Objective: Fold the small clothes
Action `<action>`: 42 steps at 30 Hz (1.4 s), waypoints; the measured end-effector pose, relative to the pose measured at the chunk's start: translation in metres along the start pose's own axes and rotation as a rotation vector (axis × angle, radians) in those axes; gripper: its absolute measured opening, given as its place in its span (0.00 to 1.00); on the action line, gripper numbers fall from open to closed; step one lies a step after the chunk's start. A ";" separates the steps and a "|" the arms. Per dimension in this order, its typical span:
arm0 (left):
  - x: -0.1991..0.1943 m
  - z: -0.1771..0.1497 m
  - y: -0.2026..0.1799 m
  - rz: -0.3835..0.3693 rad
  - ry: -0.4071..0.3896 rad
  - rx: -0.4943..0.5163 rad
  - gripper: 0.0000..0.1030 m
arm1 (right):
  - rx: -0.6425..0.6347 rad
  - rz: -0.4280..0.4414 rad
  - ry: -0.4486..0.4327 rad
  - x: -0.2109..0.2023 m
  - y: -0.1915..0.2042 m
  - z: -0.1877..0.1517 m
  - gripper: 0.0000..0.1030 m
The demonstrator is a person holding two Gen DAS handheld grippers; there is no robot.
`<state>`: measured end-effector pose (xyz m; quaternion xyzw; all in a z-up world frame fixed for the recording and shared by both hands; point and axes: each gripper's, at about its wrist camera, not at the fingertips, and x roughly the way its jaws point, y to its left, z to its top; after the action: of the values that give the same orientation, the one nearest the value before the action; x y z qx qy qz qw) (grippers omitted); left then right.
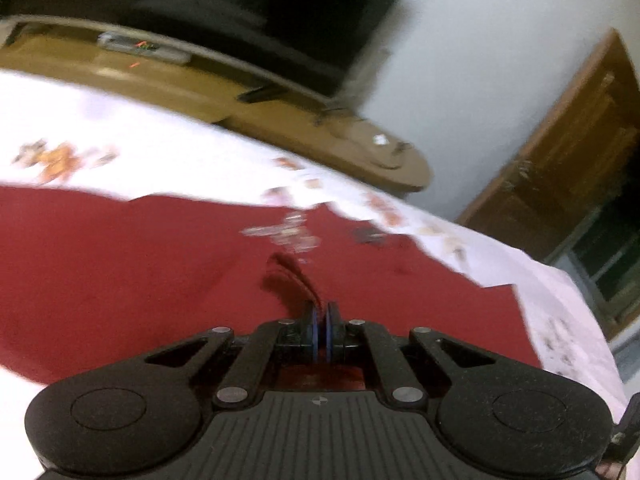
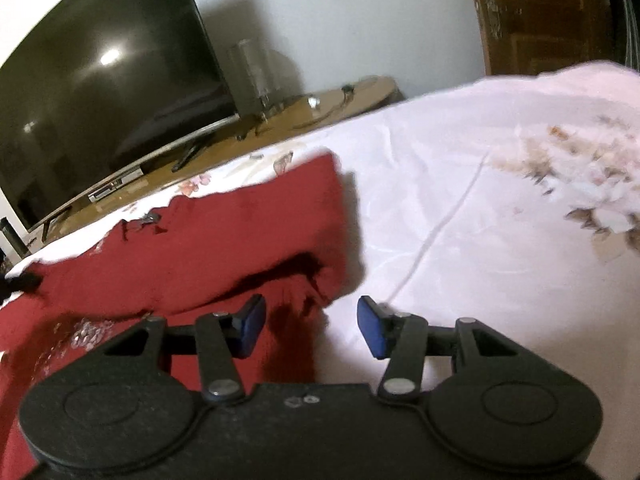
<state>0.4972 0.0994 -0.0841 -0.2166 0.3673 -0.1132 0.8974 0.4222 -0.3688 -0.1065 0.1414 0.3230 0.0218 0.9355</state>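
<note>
Left gripper (image 1: 321,320) pinches a pleat of the dark red knit garment (image 1: 120,264) spread on the white floral bedsheet (image 1: 120,120), presumably to lift a fold, while right gripper (image 2: 310,326), its 2 blue pads (image 2: 252,326) apart and empty, hovers over the garment's 3 o'clock edge.

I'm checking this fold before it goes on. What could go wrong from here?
1. The left gripper is shut on only a thin pinch of the red garment; a pull might slip it free.
2. The right gripper is open over the garment's edge, so it could close on the white floral sheet too.
</note>
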 end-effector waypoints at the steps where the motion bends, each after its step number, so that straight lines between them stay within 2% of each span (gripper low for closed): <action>1: 0.001 0.000 0.010 0.023 0.005 -0.013 0.03 | 0.022 0.006 0.011 0.007 -0.002 0.001 0.48; 6: 0.005 -0.007 0.032 0.054 0.008 -0.037 0.03 | 0.027 -0.002 0.018 0.013 -0.001 0.001 0.47; 8: 0.007 -0.007 0.035 0.062 0.006 -0.043 0.03 | 0.020 -0.008 0.016 0.013 -0.001 0.001 0.41; 10: 0.010 -0.005 0.037 0.062 0.005 -0.046 0.03 | 0.015 -0.020 0.018 0.014 -0.002 0.003 0.31; 14: 0.010 -0.002 0.035 0.056 -0.007 -0.025 0.03 | -0.023 -0.037 0.017 0.015 0.000 0.001 0.28; 16: 0.019 -0.009 0.035 0.092 0.033 0.007 0.03 | -0.069 -0.055 0.012 0.015 0.004 -0.002 0.27; 20: 0.015 -0.014 0.040 0.083 0.002 -0.025 0.03 | -0.107 -0.067 0.005 0.015 0.006 -0.003 0.26; 24: 0.004 -0.013 0.028 0.103 -0.052 0.029 0.03 | -0.146 -0.069 0.010 0.014 0.007 -0.003 0.25; 26: 0.009 -0.015 0.033 0.124 -0.025 0.013 0.03 | -0.161 -0.066 0.012 0.014 0.007 -0.003 0.25; 30: 0.009 -0.014 0.039 0.109 -0.002 0.006 0.03 | -0.172 -0.062 0.014 0.014 0.007 -0.002 0.30; 32: 0.000 -0.011 0.040 0.122 -0.029 -0.001 0.04 | -0.145 -0.036 0.011 0.007 0.005 0.001 0.35; 35: -0.023 -0.008 0.039 0.197 -0.136 0.019 0.04 | -0.118 0.007 -0.059 -0.012 0.000 0.005 0.34; 36: -0.027 -0.005 0.036 0.200 -0.171 0.022 0.04 | -0.121 0.008 -0.081 -0.016 0.000 0.007 0.32; 38: -0.018 0.001 0.019 0.152 -0.167 0.061 0.04 | -0.139 0.014 -0.094 -0.012 0.005 0.014 0.29; 40: 0.005 0.000 -0.009 0.099 -0.111 0.142 0.05 | -0.165 0.024 -0.079 0.002 0.015 0.021 0.29; 41: 0.018 -0.004 -0.023 0.079 -0.089 0.185 0.13 | -0.180 0.038 -0.078 0.009 0.020 0.023 0.29; 42: 0.029 -0.007 -0.033 0.069 -0.081 0.216 0.39 | -0.212 0.054 -0.070 0.018 0.030 0.025 0.29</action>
<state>0.5108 0.0576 -0.0907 -0.1102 0.3237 -0.1121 0.9330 0.4528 -0.3443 -0.0903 0.0512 0.2822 0.0761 0.9550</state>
